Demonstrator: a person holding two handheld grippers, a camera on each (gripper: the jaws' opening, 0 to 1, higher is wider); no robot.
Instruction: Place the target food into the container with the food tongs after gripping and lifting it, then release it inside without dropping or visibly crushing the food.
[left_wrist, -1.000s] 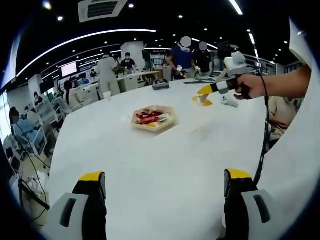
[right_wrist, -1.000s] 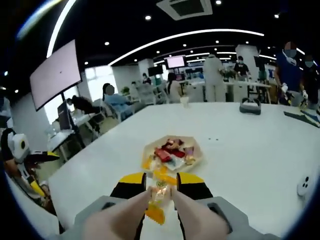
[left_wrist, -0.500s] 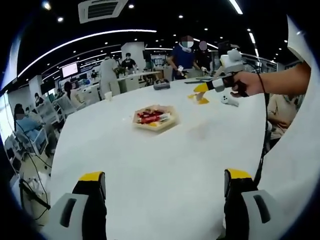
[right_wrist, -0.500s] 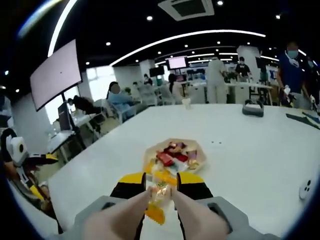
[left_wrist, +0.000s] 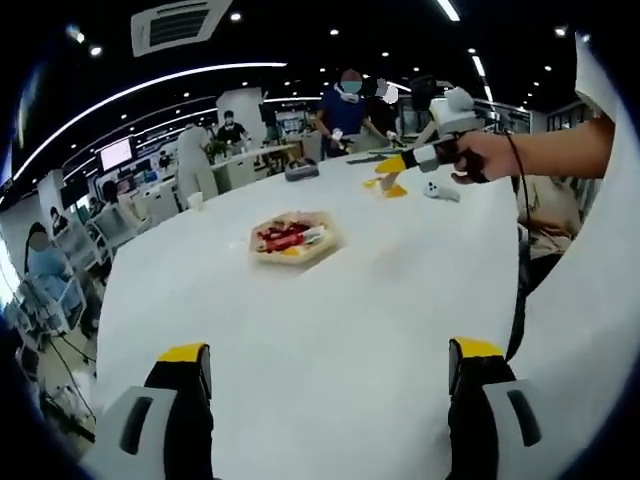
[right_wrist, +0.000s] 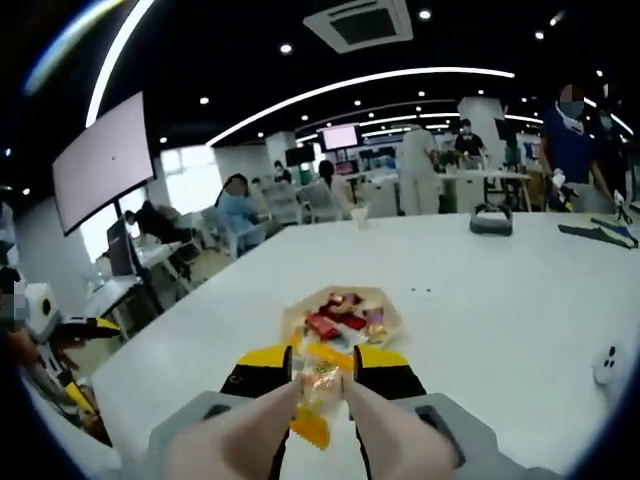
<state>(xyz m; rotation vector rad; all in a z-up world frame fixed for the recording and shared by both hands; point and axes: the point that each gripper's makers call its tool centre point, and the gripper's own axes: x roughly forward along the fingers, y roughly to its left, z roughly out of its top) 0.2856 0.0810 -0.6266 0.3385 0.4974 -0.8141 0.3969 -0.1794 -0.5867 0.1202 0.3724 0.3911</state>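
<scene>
Pale hexagonal tray (left_wrist: 290, 240) sits on the large white bench (left_wrist: 330, 330), mid-surface, well ahead of the left gripper (left_wrist: 325, 385). Red and yellow wrapped snacks (right_wrist: 335, 318) lie in the tray. In the right gripper view the tray lies just beyond the right gripper (right_wrist: 320, 368), whose fingers (right_wrist: 262, 363) pinch an orange wrapped snack (right_wrist: 315, 400). Small white controller (left_wrist: 441, 191) on the bench right of the tray. Grey headset (right_wrist: 490, 220) on the bench's far side, behind the tray.

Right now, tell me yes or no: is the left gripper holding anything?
No. In the left gripper view the left gripper stands wide open over the bare white table, nothing between its jaws.
</scene>
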